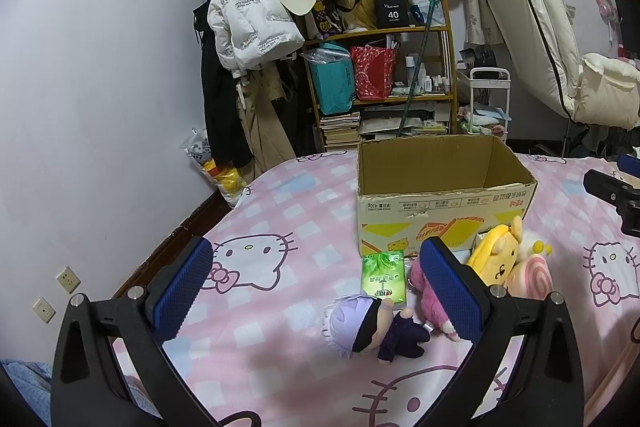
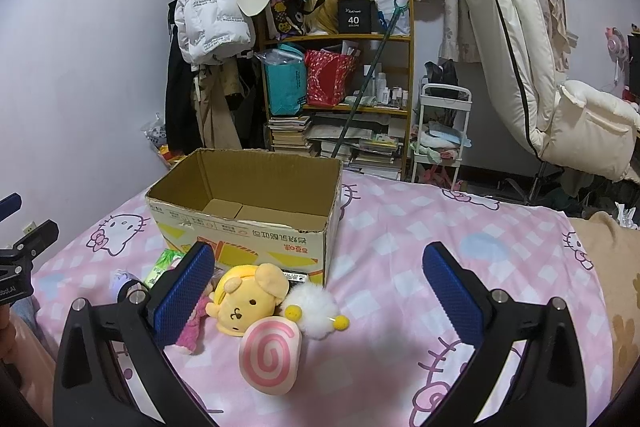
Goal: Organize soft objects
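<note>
Two grippers hover spread over the bed (image 2: 400,223) — left gripper (image 1: 316,291) above the doll (image 1: 360,327), right gripper (image 2: 320,291) above the swirl plush (image 2: 270,357) — before the box (image 2: 248,203).

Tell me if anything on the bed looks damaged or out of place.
The cardboard box has a ragged, torn front rim. A green tissue pack lies among the plush toys, the one item there that is not a toy. Nothing is spilled.
</note>
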`<control>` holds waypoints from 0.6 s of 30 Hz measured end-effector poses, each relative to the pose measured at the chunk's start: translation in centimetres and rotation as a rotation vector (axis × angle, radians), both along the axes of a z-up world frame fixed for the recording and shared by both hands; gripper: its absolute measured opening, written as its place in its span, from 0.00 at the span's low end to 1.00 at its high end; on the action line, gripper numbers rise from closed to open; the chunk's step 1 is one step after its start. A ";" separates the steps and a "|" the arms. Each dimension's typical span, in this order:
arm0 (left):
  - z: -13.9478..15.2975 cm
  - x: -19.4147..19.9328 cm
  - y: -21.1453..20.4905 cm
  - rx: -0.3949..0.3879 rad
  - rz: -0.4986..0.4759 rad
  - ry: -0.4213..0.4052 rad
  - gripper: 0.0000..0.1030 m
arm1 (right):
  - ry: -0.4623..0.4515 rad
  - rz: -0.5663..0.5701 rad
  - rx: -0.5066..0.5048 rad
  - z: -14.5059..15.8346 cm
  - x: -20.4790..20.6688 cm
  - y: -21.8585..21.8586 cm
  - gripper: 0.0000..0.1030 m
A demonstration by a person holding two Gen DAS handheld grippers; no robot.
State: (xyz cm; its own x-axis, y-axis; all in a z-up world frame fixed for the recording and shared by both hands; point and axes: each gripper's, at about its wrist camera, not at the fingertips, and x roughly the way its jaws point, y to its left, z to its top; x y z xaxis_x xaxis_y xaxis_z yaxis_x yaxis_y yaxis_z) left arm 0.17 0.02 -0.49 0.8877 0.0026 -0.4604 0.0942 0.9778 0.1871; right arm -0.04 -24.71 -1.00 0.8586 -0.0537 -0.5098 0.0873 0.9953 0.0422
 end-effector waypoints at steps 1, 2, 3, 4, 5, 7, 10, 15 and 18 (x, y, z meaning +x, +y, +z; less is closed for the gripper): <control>0.0 0.0 0.0 0.001 0.001 -0.001 0.99 | 0.000 0.000 0.000 0.0 0.0 0.0 1.00; 0.0 0.0 0.0 0.001 0.001 -0.001 0.99 | 0.000 -0.001 0.000 0.0 0.0 0.0 1.00; 0.0 0.0 0.0 0.001 0.002 -0.001 0.99 | -0.001 -0.001 0.001 0.0 0.0 0.0 1.00; 0.0 0.0 0.0 0.001 0.002 0.000 0.99 | 0.001 0.000 0.001 0.0 0.0 0.0 1.00; 0.0 0.1 -0.1 0.001 0.003 0.000 0.99 | 0.001 -0.001 0.000 0.0 0.1 0.0 1.00; -0.1 0.1 -0.1 0.000 0.003 0.001 0.99 | 0.002 0.001 0.001 0.1 0.1 0.0 1.00; -0.1 0.1 -0.1 0.003 0.002 0.000 0.99 | 0.002 0.001 0.001 -0.1 -0.1 0.0 1.00; -0.1 0.1 0.0 0.000 0.003 0.002 0.99 | -0.002 -0.003 0.001 0.0 -0.1 -0.1 1.00; -0.1 0.1 0.0 0.000 0.005 0.001 0.99 | -0.007 -0.007 0.002 -0.3 -0.2 0.0 1.00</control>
